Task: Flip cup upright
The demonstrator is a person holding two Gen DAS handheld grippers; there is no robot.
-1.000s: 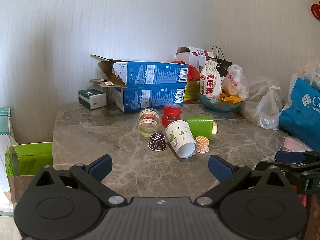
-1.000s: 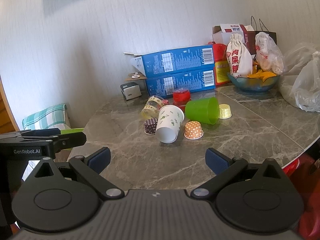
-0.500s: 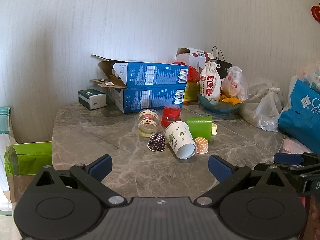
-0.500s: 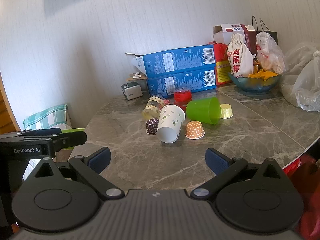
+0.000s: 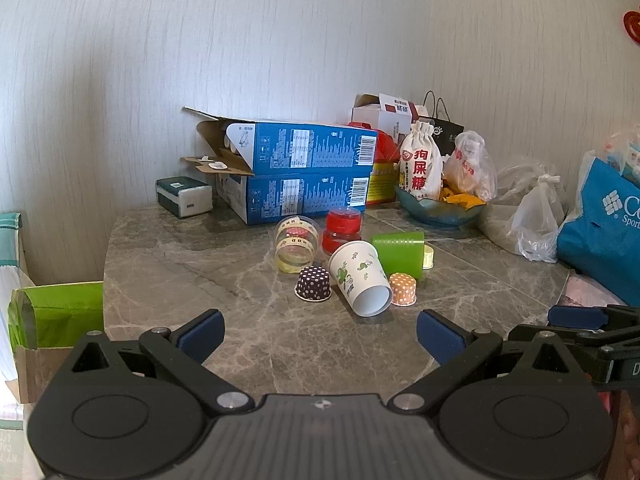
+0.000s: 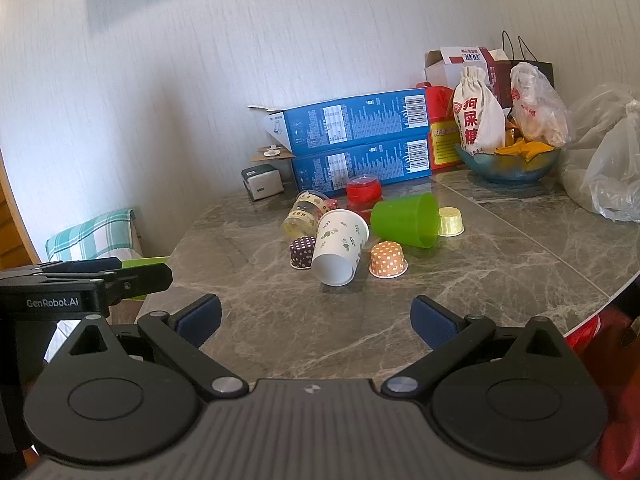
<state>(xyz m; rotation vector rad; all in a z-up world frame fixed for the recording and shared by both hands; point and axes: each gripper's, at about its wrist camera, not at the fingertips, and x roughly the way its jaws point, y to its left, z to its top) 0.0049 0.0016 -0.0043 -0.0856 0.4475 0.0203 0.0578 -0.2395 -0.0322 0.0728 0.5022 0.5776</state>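
A white paper cup with green print (image 5: 359,280) (image 6: 340,245) lies on its side on the marble table (image 5: 200,264), mouth toward me. A green plastic cup (image 5: 400,250) (image 6: 406,220) lies on its side just behind it. My left gripper (image 5: 320,336) is open and empty above the table's near edge, well short of the cups. My right gripper (image 6: 316,320) is open and empty, also short of the cups. The right gripper's fingers show at the right edge of the left wrist view (image 5: 576,316); the left gripper shows at the left of the right wrist view (image 6: 80,284).
Around the cups sit a purple dotted liner (image 5: 313,283), an orange dotted liner (image 5: 403,289), a yellow liner (image 6: 451,222), a clear tub (image 5: 296,244) and a red jar (image 5: 342,229). Blue boxes (image 5: 304,176), a bowl (image 5: 438,206) and bags (image 5: 600,220) stand behind.
Both grippers have drifted slightly closer to the cups and stay open. The cups have not moved.
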